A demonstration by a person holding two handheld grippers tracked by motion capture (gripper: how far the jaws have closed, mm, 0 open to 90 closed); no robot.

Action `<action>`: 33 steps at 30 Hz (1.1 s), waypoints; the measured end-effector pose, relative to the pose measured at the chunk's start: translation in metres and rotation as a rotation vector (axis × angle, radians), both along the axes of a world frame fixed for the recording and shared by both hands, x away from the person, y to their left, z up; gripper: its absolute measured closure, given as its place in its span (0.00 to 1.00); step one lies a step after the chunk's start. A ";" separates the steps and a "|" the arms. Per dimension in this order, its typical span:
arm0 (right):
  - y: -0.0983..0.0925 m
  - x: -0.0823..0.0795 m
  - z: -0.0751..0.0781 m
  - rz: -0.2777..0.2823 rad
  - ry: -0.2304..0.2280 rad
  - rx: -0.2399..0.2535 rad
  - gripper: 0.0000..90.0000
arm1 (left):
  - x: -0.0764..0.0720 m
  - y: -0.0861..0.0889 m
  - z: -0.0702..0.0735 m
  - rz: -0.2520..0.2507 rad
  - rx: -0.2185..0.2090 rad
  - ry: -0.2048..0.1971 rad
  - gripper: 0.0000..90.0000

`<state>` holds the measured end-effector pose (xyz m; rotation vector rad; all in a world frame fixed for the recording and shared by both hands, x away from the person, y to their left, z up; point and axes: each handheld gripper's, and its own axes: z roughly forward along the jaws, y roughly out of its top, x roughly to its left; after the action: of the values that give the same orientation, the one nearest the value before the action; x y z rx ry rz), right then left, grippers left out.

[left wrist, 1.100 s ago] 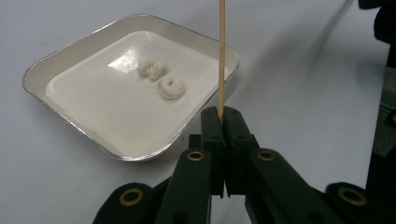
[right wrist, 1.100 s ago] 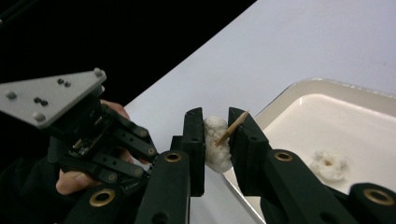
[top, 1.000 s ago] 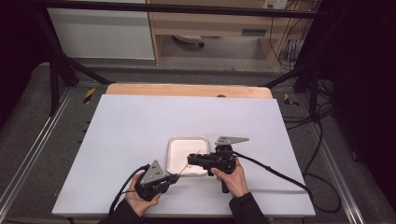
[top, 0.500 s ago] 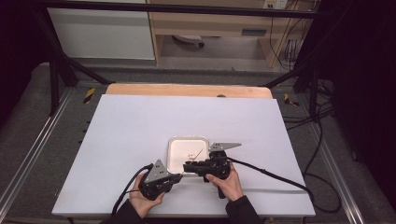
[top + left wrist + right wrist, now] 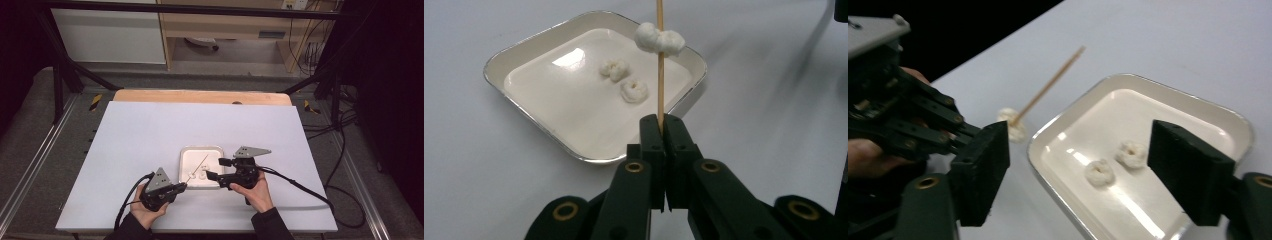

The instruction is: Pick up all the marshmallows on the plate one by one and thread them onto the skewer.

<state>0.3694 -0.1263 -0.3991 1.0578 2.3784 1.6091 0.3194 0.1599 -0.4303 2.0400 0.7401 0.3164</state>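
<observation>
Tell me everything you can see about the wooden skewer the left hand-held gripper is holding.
The wooden skewer is a thin, straight, pale-tan stick. The left hand-held gripper clamps its lower end between shut jaws. From there it slants up over the near edge of the white tray, which holds two more white pieces. One lumpy white piece is threaded on it, partway along the shaft. Nothing else touches the skewer.

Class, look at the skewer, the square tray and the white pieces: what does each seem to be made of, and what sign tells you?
Skewer: probably bamboo or wood, matt, pale tan, thin and straight.
Tray: likely metal with a glossy cream enamel or ceramic-like inside; the rim looks silvery and the base shows bright reflections.
White pieces: soft, dough-like or foam-like, matt and lumpy; the material can't be settled.
</observation>
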 end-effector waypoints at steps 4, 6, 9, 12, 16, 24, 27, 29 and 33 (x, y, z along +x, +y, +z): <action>-0.003 0.001 0.000 -0.004 -0.020 -0.076 0.16 | 0.000 0.005 0.001 0.009 0.001 0.000 0.98; -0.003 0.002 -0.001 -0.006 -0.020 -0.100 0.14 | 0.001 0.007 0.002 0.013 -0.002 0.004 0.98; -0.003 0.003 -0.003 -0.010 -0.025 -0.138 0.10 | 0.003 0.011 0.002 0.016 -0.006 -0.008 0.98; -0.003 0.006 -0.005 -0.023 -0.030 -0.181 0.07 | 0.004 0.013 0.001 0.013 -0.012 -0.009 0.98; -0.002 0.010 -0.008 -0.027 -0.028 -0.200 0.05 | 0.005 0.015 0.002 0.011 -0.015 -0.003 0.98; 0.001 0.017 -0.010 -0.044 -0.023 -0.201 0.03 | 0.006 0.016 0.002 0.000 -0.022 0.001 0.98; 0.003 0.020 -0.011 -0.055 -0.019 -0.201 0.02 | 0.006 0.017 0.002 -0.002 -0.025 0.000 0.98; 0.004 0.022 -0.011 -0.057 -0.015 -0.201 0.01 | 0.006 0.017 0.002 -0.001 -0.026 0.001 0.98; 0.011 0.027 -0.010 -0.061 -0.017 -0.224 0.01 | 0.006 0.018 0.003 -0.002 -0.029 0.005 0.98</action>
<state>0.3963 -0.1156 -0.4095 1.0563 2.4199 1.2893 0.3257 0.1774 -0.4275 2.0149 0.7412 0.2982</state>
